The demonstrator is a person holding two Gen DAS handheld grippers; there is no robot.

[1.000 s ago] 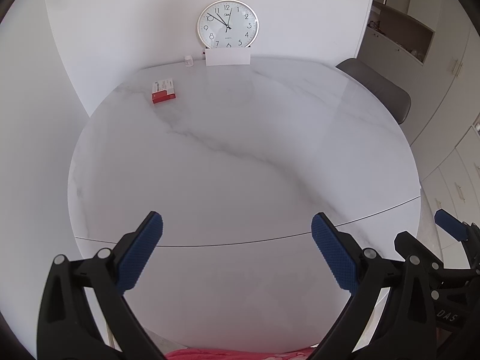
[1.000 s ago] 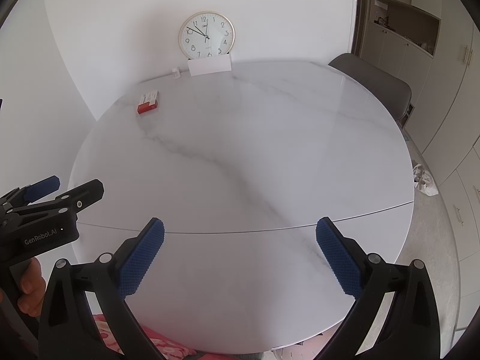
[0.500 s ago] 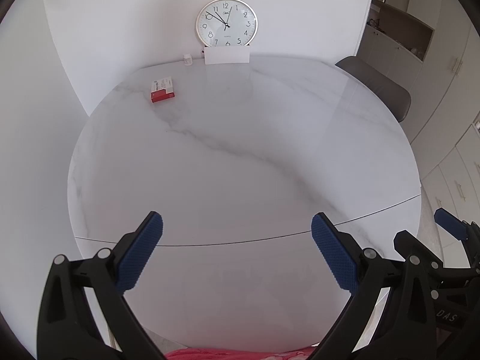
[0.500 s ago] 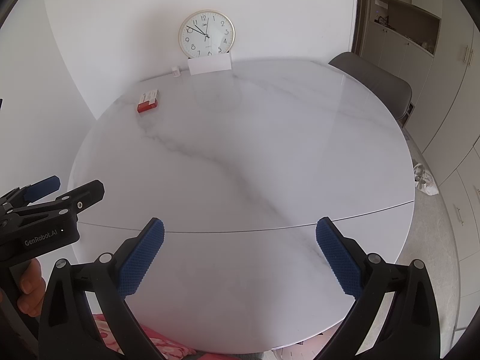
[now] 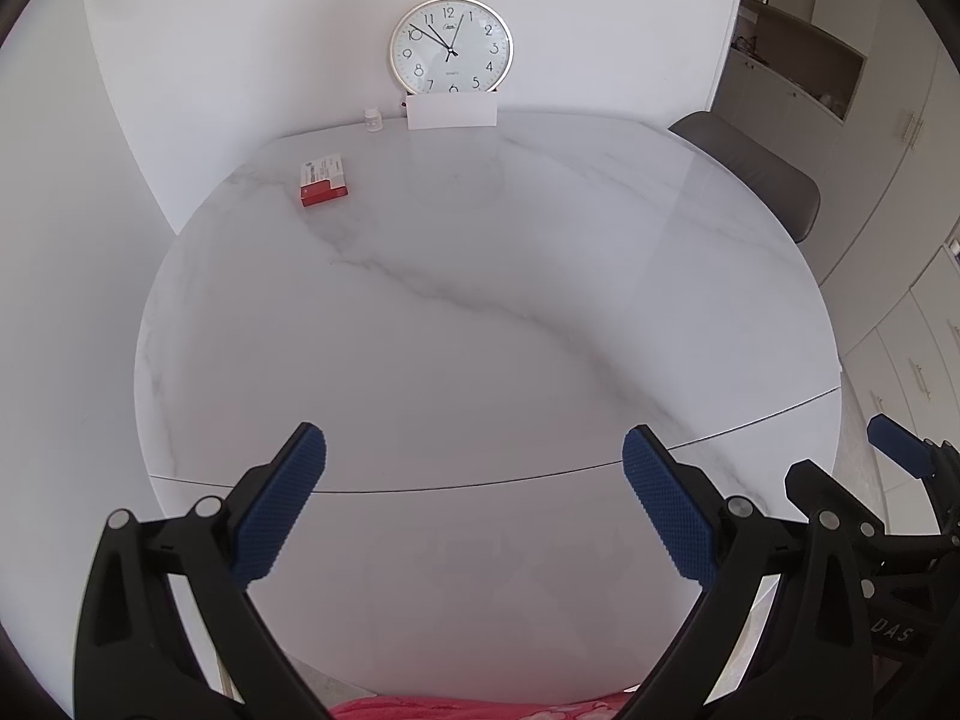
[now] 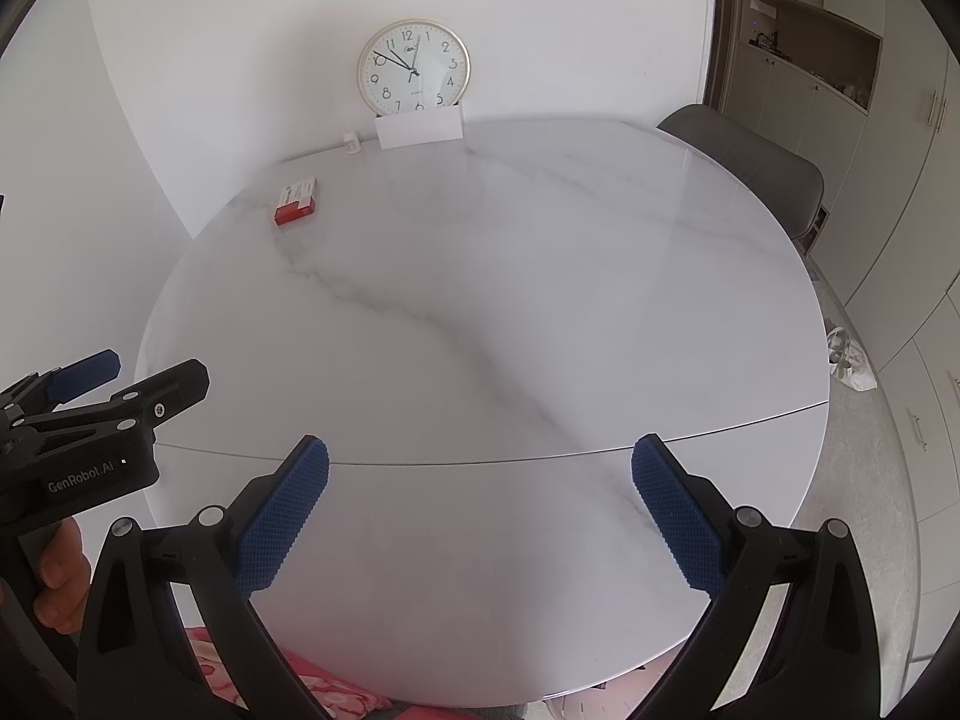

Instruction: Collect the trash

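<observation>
Tongs left (image 5: 474,504) and right (image 6: 480,510) gape wide, knurled blue pads over round veined marble table (image 5: 480,312); boxy red carton (image 5: 324,186) far off.

Both your wrist views look from the near edge across the round bench (image 5: 480,330) toward the wall clock (image 5: 450,47), sharing nearly everything.

surface: round white marble table (image 5: 480,312) | on it: red-white box (image 5: 324,183), small white bottle (image 5: 372,118), white card (image 5: 452,110)
</observation>
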